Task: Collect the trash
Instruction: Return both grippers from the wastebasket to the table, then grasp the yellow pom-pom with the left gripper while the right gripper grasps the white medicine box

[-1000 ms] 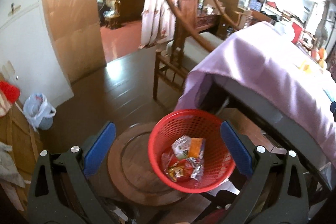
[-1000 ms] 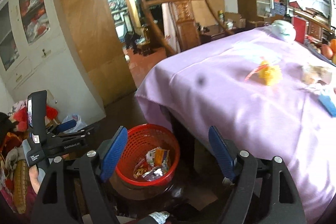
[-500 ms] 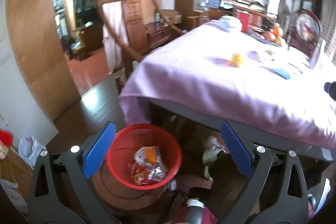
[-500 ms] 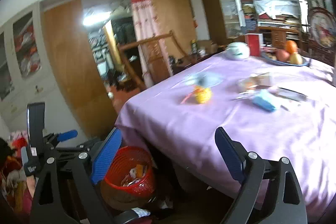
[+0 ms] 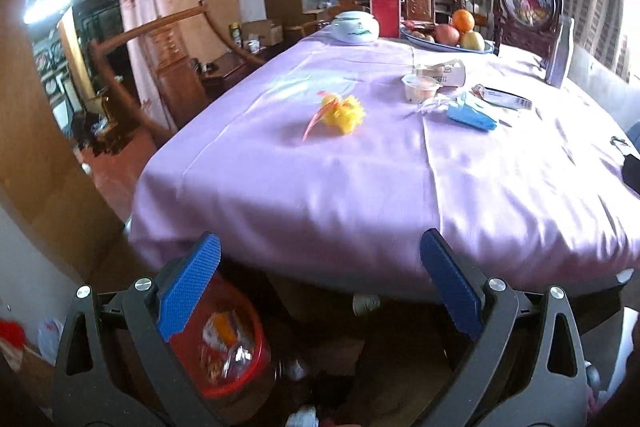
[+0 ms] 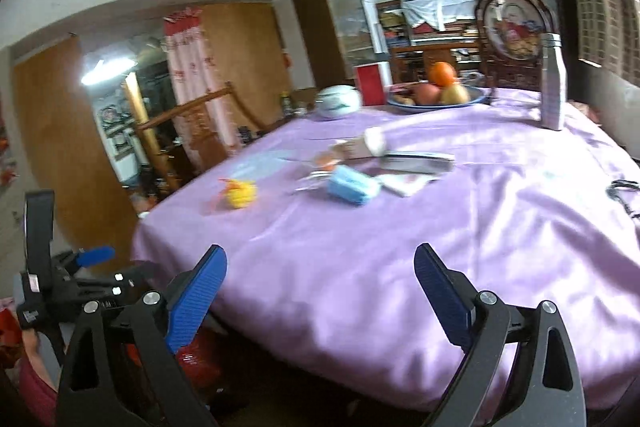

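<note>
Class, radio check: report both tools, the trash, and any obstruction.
Left tool open, empty. Right tool open, empty. Yellow wrapper and blue packet on the table; red basket below. Nothing blocking.

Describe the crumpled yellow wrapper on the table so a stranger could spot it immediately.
Start at the large table draped in a lilac cloth. On its near left part, apart from the cluster of packaging further right, lies the crumpled yellow wrapper with an orange strip trailing from it. Unlike the flat light blue packet and the clear plastic cup, it is bright yellow, puffy and alone.
</note>
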Tool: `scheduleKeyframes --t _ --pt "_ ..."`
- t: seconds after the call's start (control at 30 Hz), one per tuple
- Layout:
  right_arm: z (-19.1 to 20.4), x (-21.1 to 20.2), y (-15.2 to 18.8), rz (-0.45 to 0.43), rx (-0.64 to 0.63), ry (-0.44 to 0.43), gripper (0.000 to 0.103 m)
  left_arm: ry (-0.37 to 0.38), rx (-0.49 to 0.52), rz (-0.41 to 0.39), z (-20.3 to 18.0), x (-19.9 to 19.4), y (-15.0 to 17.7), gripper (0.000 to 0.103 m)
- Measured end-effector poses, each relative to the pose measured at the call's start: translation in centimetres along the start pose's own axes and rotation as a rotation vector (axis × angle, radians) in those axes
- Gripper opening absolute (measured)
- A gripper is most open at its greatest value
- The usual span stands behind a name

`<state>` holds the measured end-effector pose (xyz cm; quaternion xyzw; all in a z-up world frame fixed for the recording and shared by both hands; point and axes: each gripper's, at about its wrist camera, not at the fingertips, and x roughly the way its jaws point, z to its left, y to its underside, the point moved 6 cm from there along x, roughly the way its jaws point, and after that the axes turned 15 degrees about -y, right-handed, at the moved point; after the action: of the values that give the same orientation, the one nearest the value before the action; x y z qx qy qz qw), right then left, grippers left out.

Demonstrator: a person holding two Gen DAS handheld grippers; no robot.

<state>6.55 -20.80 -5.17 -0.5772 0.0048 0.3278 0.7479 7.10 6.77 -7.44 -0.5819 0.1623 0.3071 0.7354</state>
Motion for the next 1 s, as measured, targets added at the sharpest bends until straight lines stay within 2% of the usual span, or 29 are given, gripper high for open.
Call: scheduleKeyframes --t 0.23,0.4,0.5,0.67,0.73,0.83,1.0 --pt "-5.9 2.5 -2.2 0.013 0.0 0.102 0.093 0.038 -0.019 0.061 -2.3 6.9 -5.9 0.096" --pt "-8.8 4.7 -4.1 0.022 0.046 0.106 0.093 0.047 -0.057 0.122 -3.7 12.4 -10.3 0.096" --pt "-9.4 5.7 -4.8 0.026 0.064 0.099 0.093 0.072 -0.089 0.177 -4.5 15.1 -11.6 0.096" --pt "-10.2 7.5 -5.1 0.053 0.075 0.097 0.093 0.084 -0.132 0.309 -5.2 19.5 -11.6 0.096" --pt "-10.5 8.1 -5.1 0.07 0.079 0.092 0.093 0.125 -0.151 0.349 -5.2 20.2 -11.1 0.096" --pt "-10.9 9.3 -5.4 0.108 0.063 0.093 0.093 0.12 -0.123 0.338 -5.5 20.0 -11.0 0.096" --pt "-12.6 12.6 -7.9 0.208 -0.05 0.128 0.093 0.096 -0.081 0.342 -5.9 19.9 -10.8 0.096"
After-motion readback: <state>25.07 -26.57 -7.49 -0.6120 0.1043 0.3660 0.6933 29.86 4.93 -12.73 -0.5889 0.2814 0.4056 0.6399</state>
